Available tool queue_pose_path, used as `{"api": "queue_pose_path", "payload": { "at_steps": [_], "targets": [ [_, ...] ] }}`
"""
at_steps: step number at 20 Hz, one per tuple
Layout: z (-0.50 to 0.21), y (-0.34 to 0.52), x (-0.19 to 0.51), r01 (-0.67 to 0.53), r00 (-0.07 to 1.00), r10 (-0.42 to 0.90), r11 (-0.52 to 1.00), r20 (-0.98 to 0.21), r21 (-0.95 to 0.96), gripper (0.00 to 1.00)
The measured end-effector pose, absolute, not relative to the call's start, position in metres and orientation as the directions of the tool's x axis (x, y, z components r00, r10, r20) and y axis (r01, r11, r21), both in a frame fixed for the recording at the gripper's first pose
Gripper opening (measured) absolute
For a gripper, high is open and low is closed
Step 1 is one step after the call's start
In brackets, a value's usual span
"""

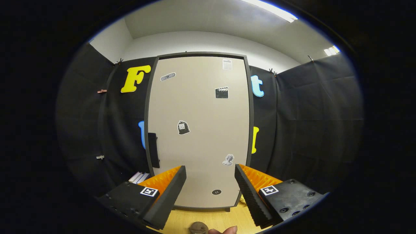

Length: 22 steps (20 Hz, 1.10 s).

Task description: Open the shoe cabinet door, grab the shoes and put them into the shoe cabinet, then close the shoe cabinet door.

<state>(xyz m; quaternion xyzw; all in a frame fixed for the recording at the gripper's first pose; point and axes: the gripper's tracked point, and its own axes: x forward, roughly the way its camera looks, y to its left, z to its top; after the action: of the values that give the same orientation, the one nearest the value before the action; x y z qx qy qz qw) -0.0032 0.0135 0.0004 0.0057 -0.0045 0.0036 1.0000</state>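
The shoe cabinet (198,130) stands straight ahead on the wooden floor, tall, with a dark frame. Its beige door (201,113) is closed and carries several small stickers. A dark handle (153,149) sits on the door's left edge at mid height. My gripper (210,170) is open, its fingers spread wide with nothing between them, held a short way in front of the door's lower part. Below the fingers, at floor level, a brownish rounded thing (198,228) peeks in, possibly a shoe, too cut off to tell.
Black cloth walls flank the cabinet on both sides. A white flat object (139,177) lies on the floor left of the cabinet's base. Light wooden floor (211,217) runs between me and the cabinet. A fingertip (224,230) shows just below the fingers.
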Motion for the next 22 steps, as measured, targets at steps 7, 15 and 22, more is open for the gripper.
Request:
{"api": "queue_pose_path", "payload": {
  "at_steps": [7,15,22],
  "targets": [
    [-0.001,0.046,0.005,-0.063,0.998,0.063,0.997,0.011,0.036,0.98],
    [-0.004,0.142,0.061,-0.181,0.983,0.182,0.980,0.000,0.079,0.98],
    [-0.034,0.191,0.124,-0.169,0.985,0.172,0.983,-0.031,0.066,0.98]
  ]
}}
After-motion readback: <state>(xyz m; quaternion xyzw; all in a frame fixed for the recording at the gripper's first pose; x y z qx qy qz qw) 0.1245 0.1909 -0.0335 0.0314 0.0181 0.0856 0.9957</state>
